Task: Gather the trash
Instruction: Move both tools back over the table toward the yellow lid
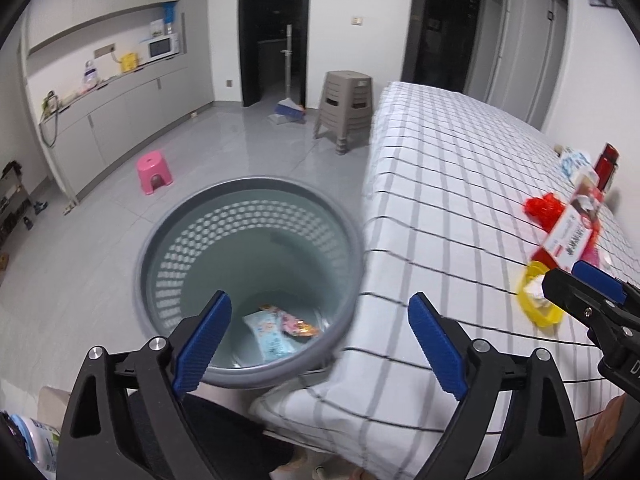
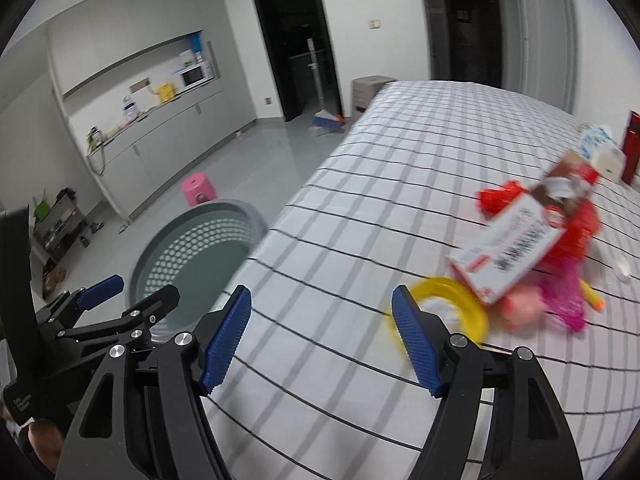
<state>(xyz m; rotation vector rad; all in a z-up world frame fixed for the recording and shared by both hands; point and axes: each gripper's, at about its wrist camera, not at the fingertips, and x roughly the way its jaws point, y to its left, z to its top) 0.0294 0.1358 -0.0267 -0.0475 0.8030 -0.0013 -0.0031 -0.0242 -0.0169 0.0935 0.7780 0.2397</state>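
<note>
The left gripper is spread wide above the grey perforated bin, holding nothing. The right gripper is also spread, with the yellow ring just beside it at the lower right of the frame.

Pink stool, stacked taupe stools, microwave

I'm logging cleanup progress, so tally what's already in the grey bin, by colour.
Light blue wrapper: 1
Pink and orange wrapper: 1
Total in the grey bin: 2
</note>
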